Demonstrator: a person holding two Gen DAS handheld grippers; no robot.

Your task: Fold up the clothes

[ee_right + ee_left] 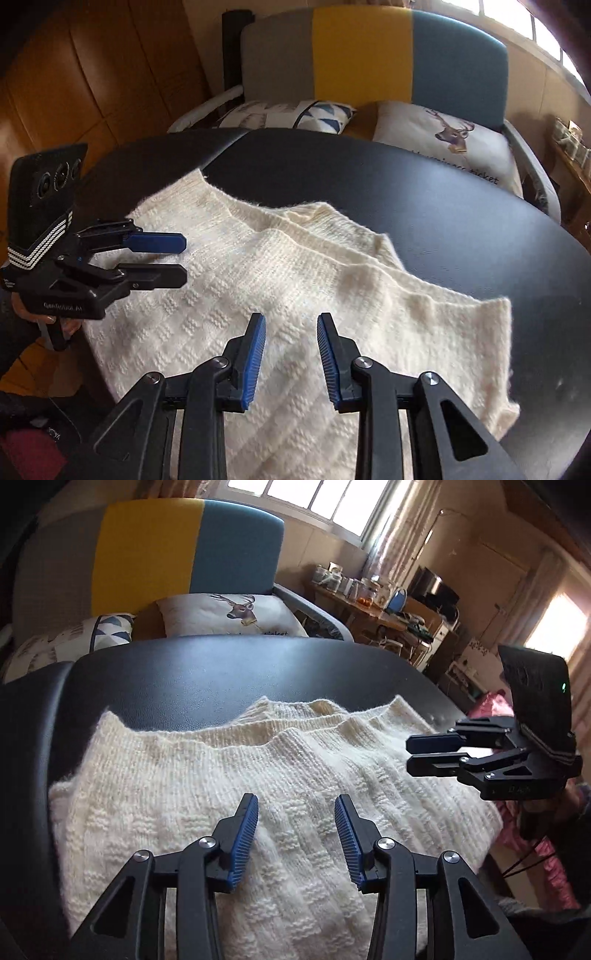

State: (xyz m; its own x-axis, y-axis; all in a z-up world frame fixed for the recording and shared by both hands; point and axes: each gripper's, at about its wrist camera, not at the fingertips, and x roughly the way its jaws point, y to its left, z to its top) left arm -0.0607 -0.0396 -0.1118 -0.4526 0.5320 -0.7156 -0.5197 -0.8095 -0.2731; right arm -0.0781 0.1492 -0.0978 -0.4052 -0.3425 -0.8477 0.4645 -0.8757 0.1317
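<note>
A cream knitted sweater (229, 797) lies folded in layers on a round black table (221, 672); it also shows in the right wrist view (295, 280). My left gripper (295, 801) hovers open and empty over the sweater's near part; it also shows in the right wrist view (183, 258) at the sweater's left edge. My right gripper (291, 317) is open and empty above the sweater's middle; it also shows in the left wrist view (410, 753) over the sweater's right edge.
A grey, yellow and blue sofa (369, 55) with a deer cushion (229, 613) stands behind the table (406, 192). A cluttered wooden desk (388, 602) is at the far right. Pink fabric (532, 834) lies beyond the table's right edge.
</note>
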